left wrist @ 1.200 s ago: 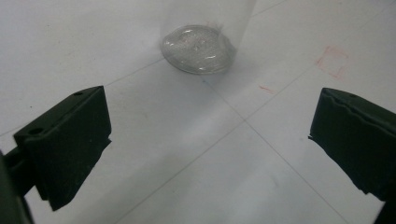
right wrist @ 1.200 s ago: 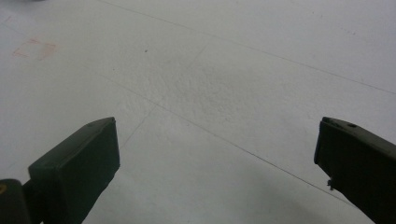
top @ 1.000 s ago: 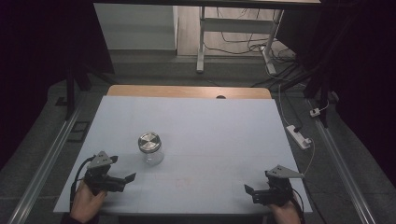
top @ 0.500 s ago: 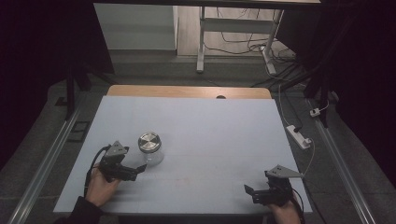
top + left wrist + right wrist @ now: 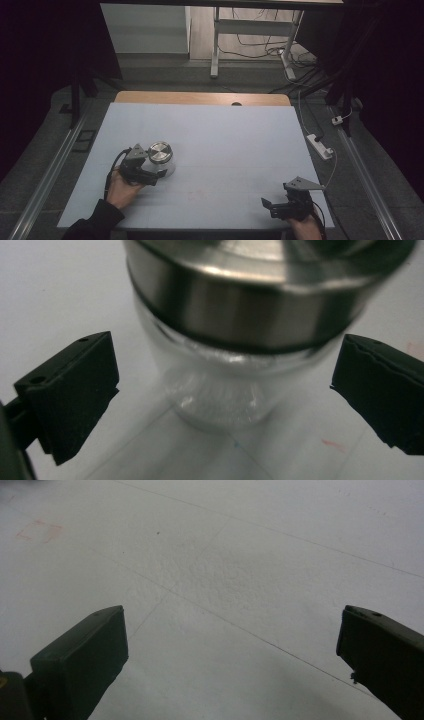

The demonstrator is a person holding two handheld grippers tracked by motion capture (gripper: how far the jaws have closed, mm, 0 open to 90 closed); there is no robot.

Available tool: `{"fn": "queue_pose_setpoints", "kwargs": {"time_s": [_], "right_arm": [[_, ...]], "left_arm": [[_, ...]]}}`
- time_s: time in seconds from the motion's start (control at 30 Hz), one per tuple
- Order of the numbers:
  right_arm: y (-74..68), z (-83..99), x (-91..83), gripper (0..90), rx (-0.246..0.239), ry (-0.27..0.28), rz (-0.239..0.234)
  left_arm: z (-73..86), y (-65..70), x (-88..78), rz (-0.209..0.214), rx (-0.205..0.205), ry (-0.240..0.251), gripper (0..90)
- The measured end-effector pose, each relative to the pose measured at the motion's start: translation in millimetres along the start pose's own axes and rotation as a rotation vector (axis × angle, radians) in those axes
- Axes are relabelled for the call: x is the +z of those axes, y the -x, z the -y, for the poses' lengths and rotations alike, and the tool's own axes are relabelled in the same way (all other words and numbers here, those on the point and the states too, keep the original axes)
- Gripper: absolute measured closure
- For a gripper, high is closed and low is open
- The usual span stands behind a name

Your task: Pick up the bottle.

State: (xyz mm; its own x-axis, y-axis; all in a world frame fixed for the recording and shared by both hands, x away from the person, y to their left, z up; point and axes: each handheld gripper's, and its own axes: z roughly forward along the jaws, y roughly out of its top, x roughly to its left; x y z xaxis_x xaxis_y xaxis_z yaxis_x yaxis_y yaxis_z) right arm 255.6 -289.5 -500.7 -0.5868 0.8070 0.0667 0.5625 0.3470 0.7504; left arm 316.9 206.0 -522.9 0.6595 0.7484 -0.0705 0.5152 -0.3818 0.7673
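The clear glass jar with a round brushed-metal lid (image 5: 161,157) stands at eight o'clock on the pale blue desk (image 5: 225,150). The left gripper (image 5: 225,390) straddles it, jaws wide, not yet gripping; closing and lifting remain. The right gripper (image 5: 270,206) rests wide apart at five o'clock, holding nothing.

Both grippers are black with blocky jaws. The left gripper (image 5: 150,172) trails a black cable from a dark-sleeved arm. The right gripper (image 5: 277,205) carries a grey three-cornered plate.
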Motion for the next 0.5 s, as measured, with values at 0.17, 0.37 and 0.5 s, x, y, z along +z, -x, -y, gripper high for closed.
{"fn": "queue_pose_setpoints", "kwargs": {"time_s": [0.17,0.37,0.5], "right_arm": [[0.0,0.0,0.2,0.2,0.0,-0.002,-0.001],[-0.1,-0.1,0.4,0.2,-0.003,-0.003,-0.003],[-0.8,-0.2,0.8,0.2,-0.009,-0.008,-0.004]], "left_arm": [[-6.5,-0.4,9.9,0.001,0.007,0.005,0.0],[-10.5,0.0,14.8,-0.005,0.024,0.01,2.8],[-12.2,3.2,16.8,-0.028,0.055,-0.006,8.3]]}}
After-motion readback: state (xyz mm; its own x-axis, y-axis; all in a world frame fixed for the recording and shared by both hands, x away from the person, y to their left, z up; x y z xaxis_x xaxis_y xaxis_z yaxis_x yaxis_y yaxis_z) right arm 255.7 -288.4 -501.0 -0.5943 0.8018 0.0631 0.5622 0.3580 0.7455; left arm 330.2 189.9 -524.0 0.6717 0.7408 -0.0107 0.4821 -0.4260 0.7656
